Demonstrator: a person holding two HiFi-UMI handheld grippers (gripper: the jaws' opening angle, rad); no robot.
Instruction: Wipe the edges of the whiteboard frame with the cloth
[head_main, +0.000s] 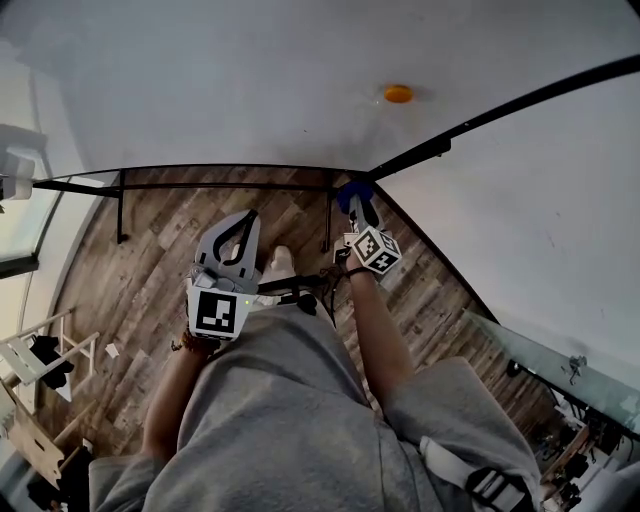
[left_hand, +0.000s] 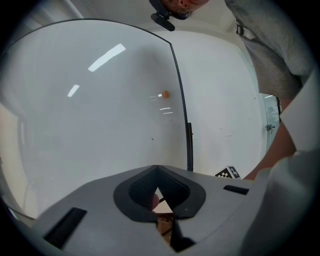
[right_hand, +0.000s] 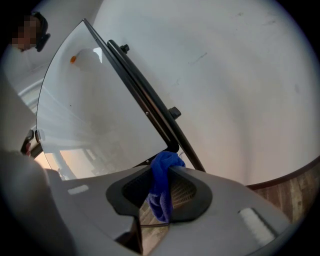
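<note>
- While the right gripper (right_hand: 169, 169) is pinching the blue cloth (right_hand: 161, 195) between its closed fingers, the cloth's bunched top is touching the lower right corner of the whiteboard frame (head_main: 230, 166). The rest of the cloth is hanging down between the fingers.
- In the head view the left gripper (left_hand: 156, 169) is hovering to the left, below the board's bottom edge. Its fingers are meeting at the tips and gripping nothing.
- The whiteboard (head_main: 250, 80) is showing a plain white surface, and bright reflections are streaking it in the left gripper view.
- A small orange magnet (head_main: 398, 94) is sitting on the board near its right edge.
- The thin black frame is running along the bottom and right edges, and a black clamp (head_main: 443, 147) is sitting partway up the right edge.
- Black stand bars (head_main: 120, 205) are dropping from under the bottom edge toward the floor.
- The wooden floor (head_main: 150, 270) is lying beneath, dark brown, with planks running diagonally in the head view.
- A white wall (head_main: 540, 210) is standing beside the board's right edge.
- A glass panel (head_main: 545, 362) is showing at the lower right of the head view.
- The person, in grey clothing (head_main: 280, 420), is standing close to the board with both forearms reaching forward.
</note>
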